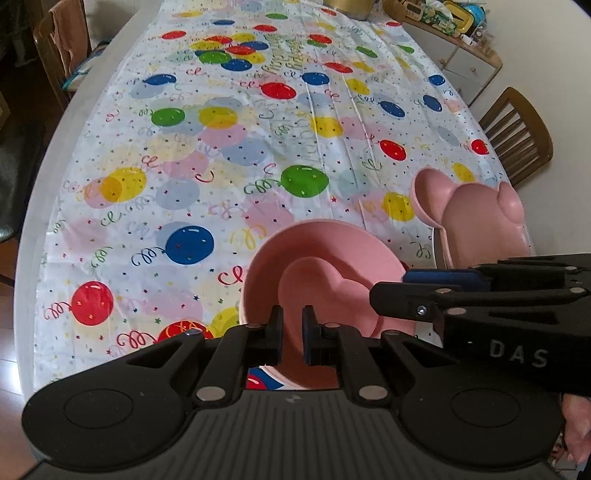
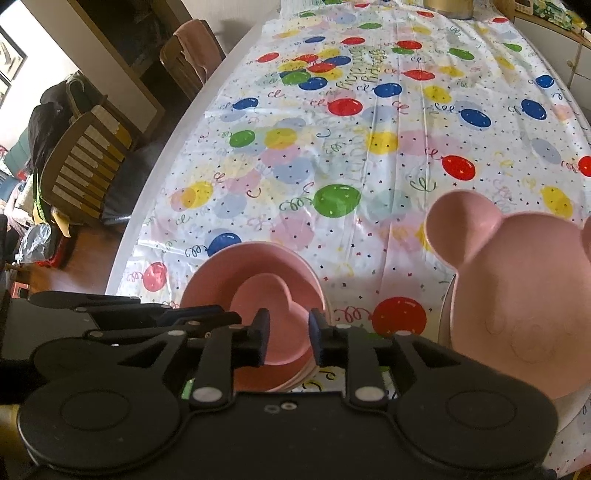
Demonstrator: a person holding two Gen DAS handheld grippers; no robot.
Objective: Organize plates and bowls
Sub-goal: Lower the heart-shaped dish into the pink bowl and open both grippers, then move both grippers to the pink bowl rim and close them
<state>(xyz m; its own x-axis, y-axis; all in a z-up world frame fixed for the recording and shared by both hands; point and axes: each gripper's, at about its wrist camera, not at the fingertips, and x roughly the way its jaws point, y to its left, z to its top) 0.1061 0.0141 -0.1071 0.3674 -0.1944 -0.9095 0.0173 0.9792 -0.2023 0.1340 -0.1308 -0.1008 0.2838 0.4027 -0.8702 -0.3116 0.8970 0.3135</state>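
A stack of round pink plates (image 1: pixel 273 266) (image 2: pixel 210 280) lies on the balloon tablecloth near the table's front edge. A pink heart-shaped plate (image 1: pixel 325 295) (image 2: pixel 284 317) sits on top of it. My left gripper (image 1: pixel 292 332) (image 2: pixel 229 314) is shut on the heart plate's near rim, with pink showing in the narrow gap. My right gripper (image 2: pixel 289 339) (image 1: pixel 391 286) stands open, its pads on either side of the heart plate and clear of it. To the right, a pink bear-shaped plate (image 1: pixel 480 229) (image 2: pixel 517 295) rests on a pale plate (image 2: pixel 569 406).
The balloon-print tablecloth (image 1: pixel 221 147) covers a long table. A gold pot (image 1: pixel 349 7) stands at the far end. Wooden chairs (image 1: pixel 517 136) (image 2: pixel 81 166) stand along both sides, and a cluttered sideboard (image 1: pixel 461 55) stands beyond the right edge.
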